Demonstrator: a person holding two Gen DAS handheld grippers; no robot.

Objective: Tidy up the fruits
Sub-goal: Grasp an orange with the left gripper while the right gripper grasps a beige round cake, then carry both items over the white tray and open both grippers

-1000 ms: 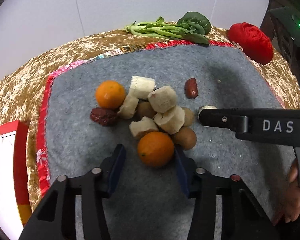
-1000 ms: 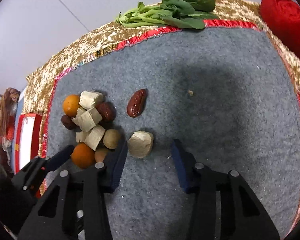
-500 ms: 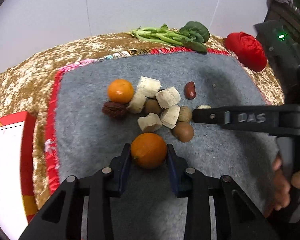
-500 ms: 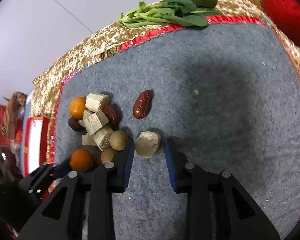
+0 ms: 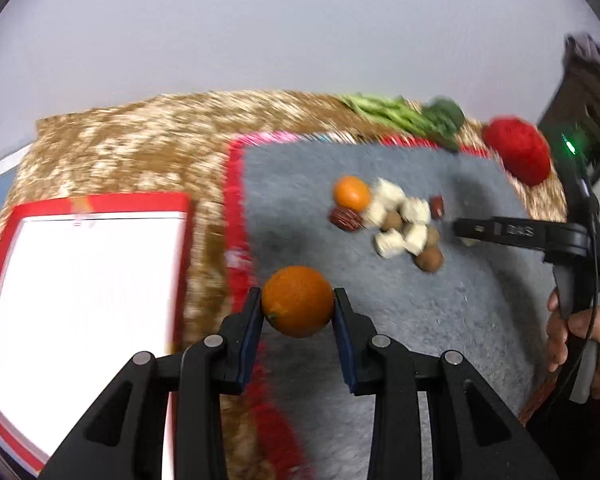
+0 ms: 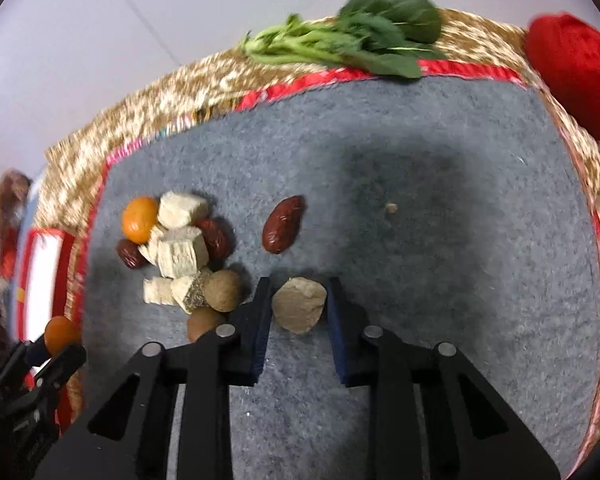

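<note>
Oranges are split: one orange is clamped between the pads of the left claw, held above the red border of the grey mat, its stem dimple turned low and left. A smaller orange lies in the pile farther in on the mat. The right claw is closing on a pale chunk resting on the mat, its flat cut face turned up. A lone date, beyond that chunk, lies with its long axis tilted up-right. "DAS" is faintly read on the right claw's finger.
</note>
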